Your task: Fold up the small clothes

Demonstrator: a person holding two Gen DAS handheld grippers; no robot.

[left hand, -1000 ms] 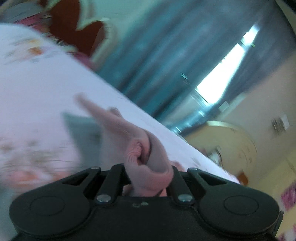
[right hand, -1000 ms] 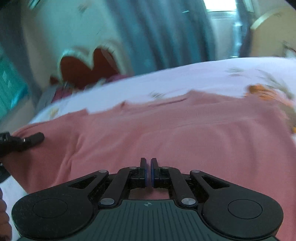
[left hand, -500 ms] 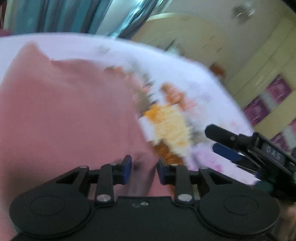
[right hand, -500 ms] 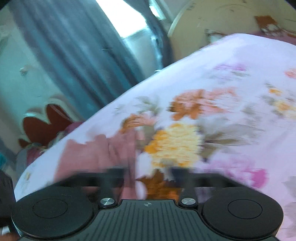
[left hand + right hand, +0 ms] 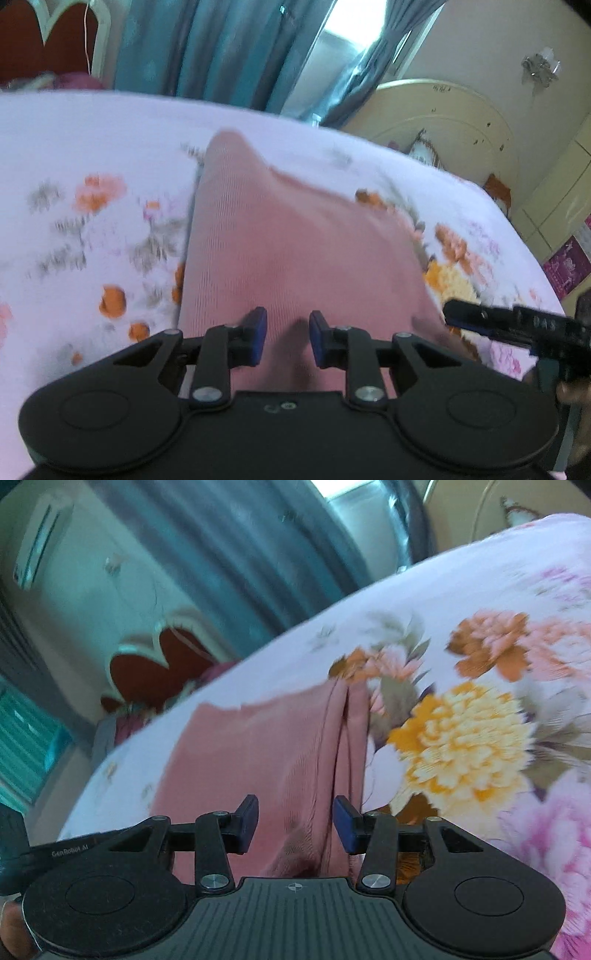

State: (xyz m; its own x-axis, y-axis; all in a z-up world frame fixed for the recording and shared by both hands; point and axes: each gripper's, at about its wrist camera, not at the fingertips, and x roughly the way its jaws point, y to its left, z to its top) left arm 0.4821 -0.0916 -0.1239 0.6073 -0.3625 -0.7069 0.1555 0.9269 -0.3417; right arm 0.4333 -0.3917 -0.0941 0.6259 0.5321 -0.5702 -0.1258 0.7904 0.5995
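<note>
A pink knit garment (image 5: 288, 236) lies folded in a long strip on the floral bedsheet (image 5: 92, 155). My left gripper (image 5: 286, 330) hovers over its near end. Its jaws are closing with cloth lying between and under the blue pads (image 5: 258, 328), which do not press on it. In the right wrist view the garment (image 5: 258, 753) shows a raised fold ridge along its right edge. My right gripper (image 5: 295, 821) straddles that ridge, its jaws closing and its pads apart from the cloth. The right gripper's fingers (image 5: 476, 317) reach in from the right in the left wrist view.
The bed carries large printed flowers (image 5: 461, 746) right of the garment. Teal curtains (image 5: 221, 51) and a bright window stand behind the bed. A dark red headboard (image 5: 159, 664) is at the far left, and a cream cabinet (image 5: 443, 122) at the far right.
A second ago my left gripper was shut on a bunch of pink cloth and the right was shut. Both have let go and swung across; the garment now lies flat and narrower.
</note>
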